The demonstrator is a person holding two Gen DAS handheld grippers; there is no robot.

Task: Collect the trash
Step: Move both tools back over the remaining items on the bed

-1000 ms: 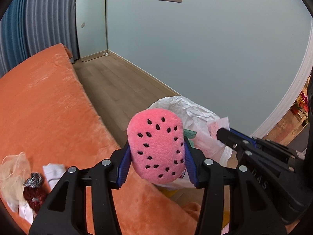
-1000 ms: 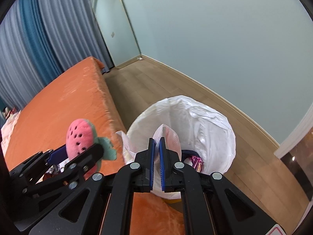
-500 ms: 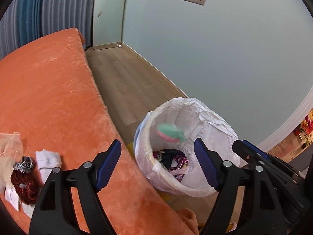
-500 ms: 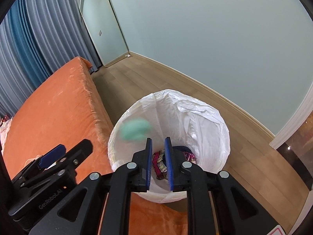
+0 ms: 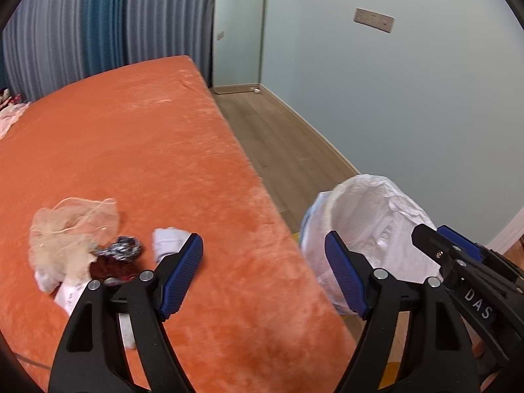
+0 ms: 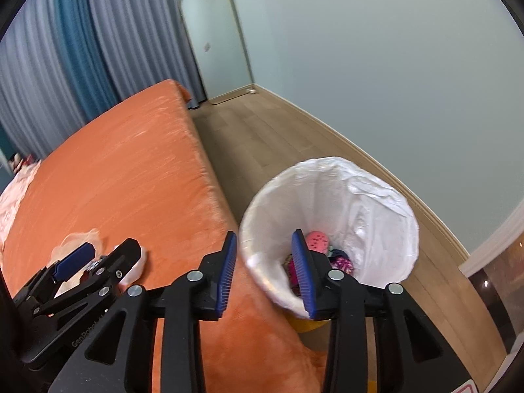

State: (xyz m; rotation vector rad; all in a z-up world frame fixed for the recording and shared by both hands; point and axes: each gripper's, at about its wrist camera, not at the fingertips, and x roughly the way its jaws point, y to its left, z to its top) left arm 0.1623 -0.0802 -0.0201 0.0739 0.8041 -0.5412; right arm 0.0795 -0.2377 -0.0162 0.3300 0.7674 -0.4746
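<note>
Holding both tongs apart and empty: left tongs (image 5: 263,275) over bed (image 5: 137,150), my right tongs (image 6: 263,270) just opening beside bin (image 6: 376,203), pink toy (image 6: 317,241) inside.

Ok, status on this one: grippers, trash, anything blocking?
Left gripper open, empty. Right gripper empty, jaws just been opening. Pink plush in lined bin; net, scrunchies, white scraps left on orange bed. Nothing blocking.
</note>
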